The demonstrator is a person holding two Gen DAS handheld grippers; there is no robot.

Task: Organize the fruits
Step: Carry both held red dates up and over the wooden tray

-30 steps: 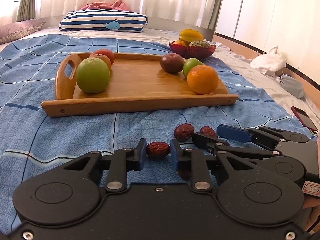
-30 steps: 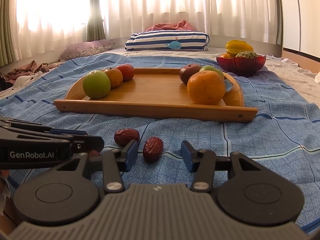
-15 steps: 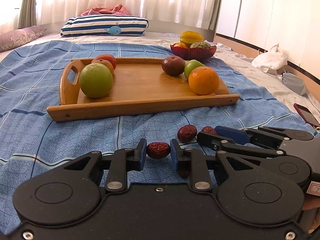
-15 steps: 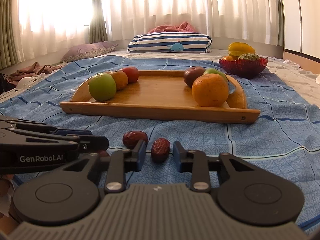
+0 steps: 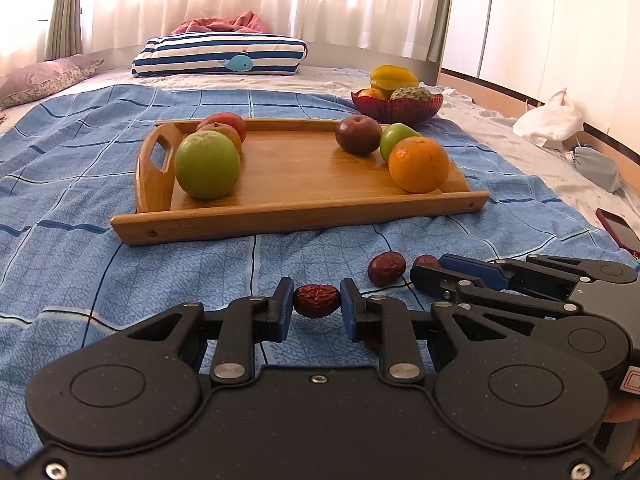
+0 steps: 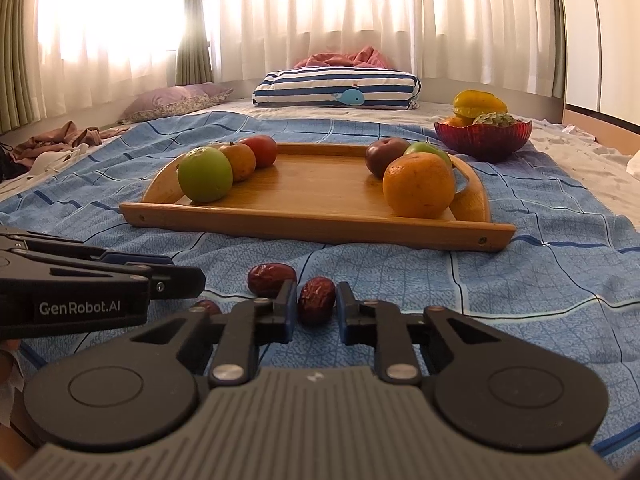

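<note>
Your left gripper (image 5: 317,307) is clamped on a red date (image 5: 317,300), raised off the blue blanket (image 5: 80,200). Your right gripper (image 6: 317,308) pinches a second date (image 6: 317,299); whether it's off the cloth, unclear. A third date (image 6: 271,278) lies just ahead-left of it. The wooden tray (image 5: 300,222) sits straight ahead, its middle bare: probably the drop spot
</note>
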